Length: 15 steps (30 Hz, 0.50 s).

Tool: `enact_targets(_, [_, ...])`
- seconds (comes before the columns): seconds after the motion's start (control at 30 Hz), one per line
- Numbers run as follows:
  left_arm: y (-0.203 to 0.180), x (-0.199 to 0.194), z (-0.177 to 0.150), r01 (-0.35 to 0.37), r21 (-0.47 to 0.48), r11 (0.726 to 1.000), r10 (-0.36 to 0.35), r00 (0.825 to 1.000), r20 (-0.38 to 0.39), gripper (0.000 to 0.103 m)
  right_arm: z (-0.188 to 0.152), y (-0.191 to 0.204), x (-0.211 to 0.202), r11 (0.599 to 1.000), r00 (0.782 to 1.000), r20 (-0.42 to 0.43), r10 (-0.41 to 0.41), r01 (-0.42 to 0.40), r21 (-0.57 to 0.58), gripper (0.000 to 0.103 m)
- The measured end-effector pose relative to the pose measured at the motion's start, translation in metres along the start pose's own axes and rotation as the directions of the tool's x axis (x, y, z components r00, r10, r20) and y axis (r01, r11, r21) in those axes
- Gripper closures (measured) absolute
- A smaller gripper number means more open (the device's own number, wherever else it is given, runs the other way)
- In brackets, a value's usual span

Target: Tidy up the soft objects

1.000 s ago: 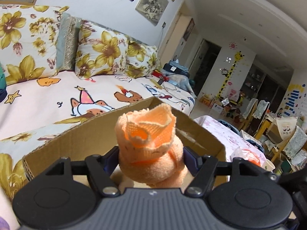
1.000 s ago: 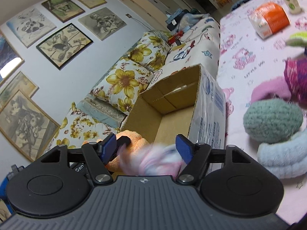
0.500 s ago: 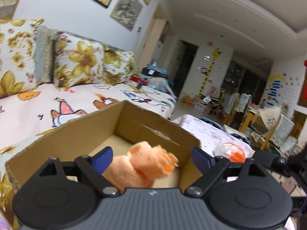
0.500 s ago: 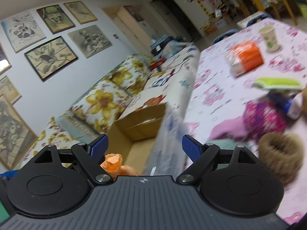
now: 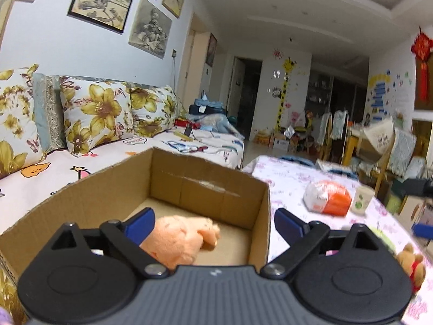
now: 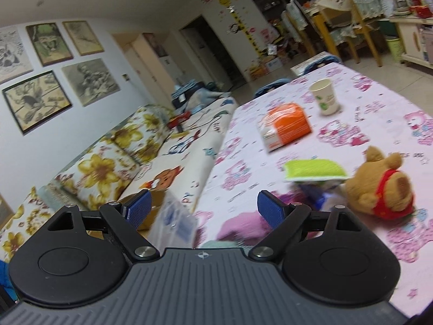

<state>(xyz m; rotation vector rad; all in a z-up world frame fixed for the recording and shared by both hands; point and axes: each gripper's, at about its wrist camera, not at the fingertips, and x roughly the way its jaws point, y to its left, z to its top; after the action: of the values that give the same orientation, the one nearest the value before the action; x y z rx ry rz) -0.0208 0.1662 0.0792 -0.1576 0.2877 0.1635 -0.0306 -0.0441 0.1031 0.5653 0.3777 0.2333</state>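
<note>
One cardboard box [image 5: 205, 189] holds one orange plush [image 5: 176, 239], lying on its floor near the left tool's [image 5: 213, 223] left finger. That tool's jaws are opening, touching nothing (a second ago they clamped the plush upright). The right tool [image 6: 203, 208] stands wide apart over the desk [image 6: 379, 103] edge. One teddy bear [image 6: 384, 184], one paper cup [image 6: 324, 96] sit with open room around.

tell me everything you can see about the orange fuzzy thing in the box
The orange plush item looks like soft, fuzzy peach-orange fabric, bunched into a lumpy roll. It lies on its side on the floor of the open cardboard box, near the front. Its near end is hidden behind the left gripper, whose jaws are opening and not pressing it.
</note>
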Motion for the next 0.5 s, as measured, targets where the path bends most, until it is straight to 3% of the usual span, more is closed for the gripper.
enact_targets(0.2, [-0.007, -0.004, -0.001, -0.049, 0.106, 0.993, 0.051, 0.999, -0.014, 0.009, 0.005, -0.008, -0.008, 0.999, 0.999, 0.032, -0.044, 0.044, -0.004, 0.000])
enact_targets(0.5, [-0.006, -0.022, -0.006, -0.054, 0.139, 0.989, 0.062, 0.997, -0.054, 0.009, 0.010, -0.033, -0.018, 0.989, 0.988, 0.072, -0.139, 0.141, -0.033, 0.000])
